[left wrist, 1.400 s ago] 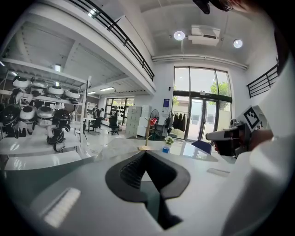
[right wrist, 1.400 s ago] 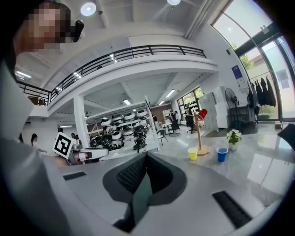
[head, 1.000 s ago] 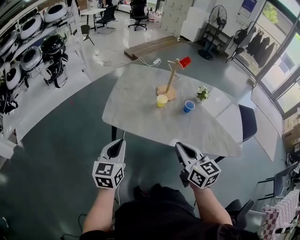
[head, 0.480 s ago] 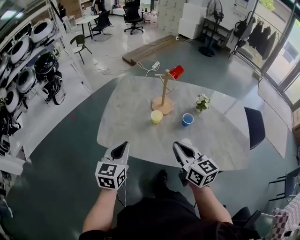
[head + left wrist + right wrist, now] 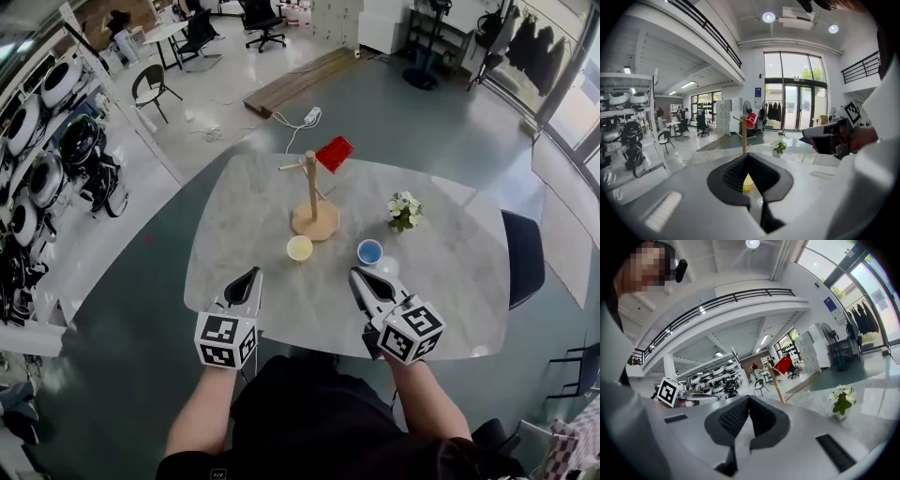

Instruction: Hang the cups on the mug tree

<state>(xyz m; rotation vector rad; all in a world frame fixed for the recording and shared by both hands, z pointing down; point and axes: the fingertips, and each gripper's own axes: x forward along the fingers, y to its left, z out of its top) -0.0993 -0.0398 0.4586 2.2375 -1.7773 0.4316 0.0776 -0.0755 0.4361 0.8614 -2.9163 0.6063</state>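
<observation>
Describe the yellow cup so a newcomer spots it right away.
On the pale marble table stands a wooden mug tree. Just below its round base in the head view, the yellow cup stands open side up. Its neighbour to the right is the blue cup, and the red cup hangs on the tree.

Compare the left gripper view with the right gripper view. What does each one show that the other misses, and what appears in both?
Only the left gripper view shows the yellow cup, standing on the table, and the right claw off to one side. Only the right gripper view shows the left claw. Both show the mug tree with the red cup hung on it, and the potted plant on the table.
</observation>
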